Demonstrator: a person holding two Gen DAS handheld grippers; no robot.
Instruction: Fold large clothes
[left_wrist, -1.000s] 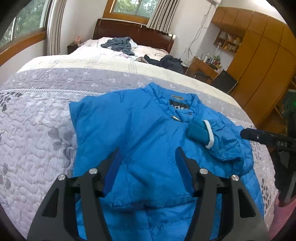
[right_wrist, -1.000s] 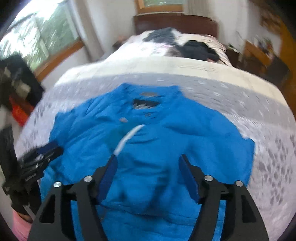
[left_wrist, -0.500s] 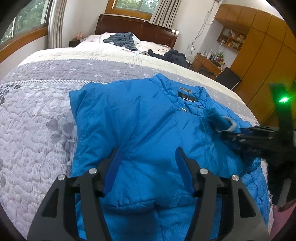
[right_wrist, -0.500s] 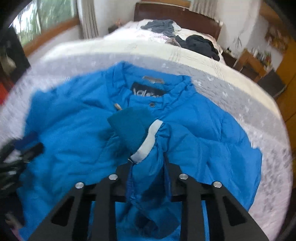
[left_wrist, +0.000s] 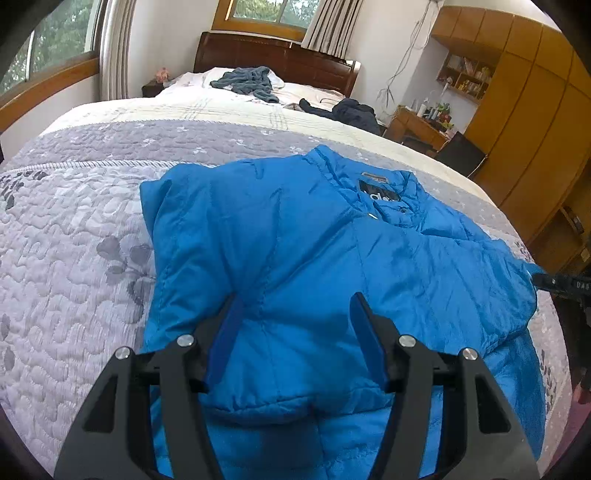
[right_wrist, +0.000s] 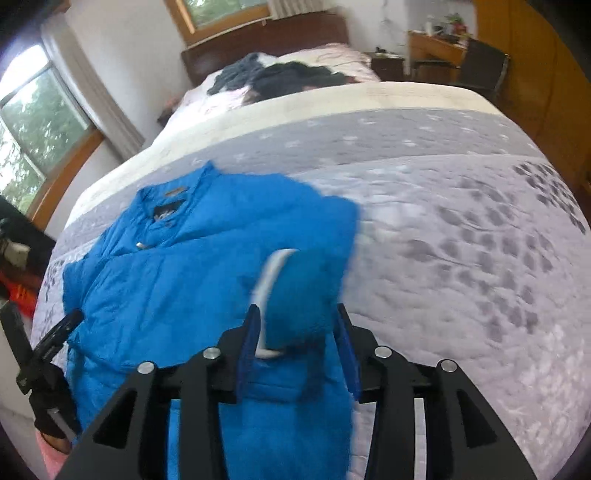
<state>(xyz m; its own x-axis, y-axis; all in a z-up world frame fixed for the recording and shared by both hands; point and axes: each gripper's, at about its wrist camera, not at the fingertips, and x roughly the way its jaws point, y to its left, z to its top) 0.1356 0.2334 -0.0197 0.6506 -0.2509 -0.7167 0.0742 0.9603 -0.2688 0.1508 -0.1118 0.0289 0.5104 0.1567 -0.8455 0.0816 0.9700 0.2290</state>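
Your left gripper hovers wide apart and empty over the near part of the blue jacket, which lies spread on the bed ahead of it. Your right gripper has the jacket's cuff between its fingers, the jaws partly parted around it; a firm grip cannot be told.

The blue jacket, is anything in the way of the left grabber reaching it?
No. The left gripper hangs open right over the blue jacket on the quilt, with nothing visible between them.
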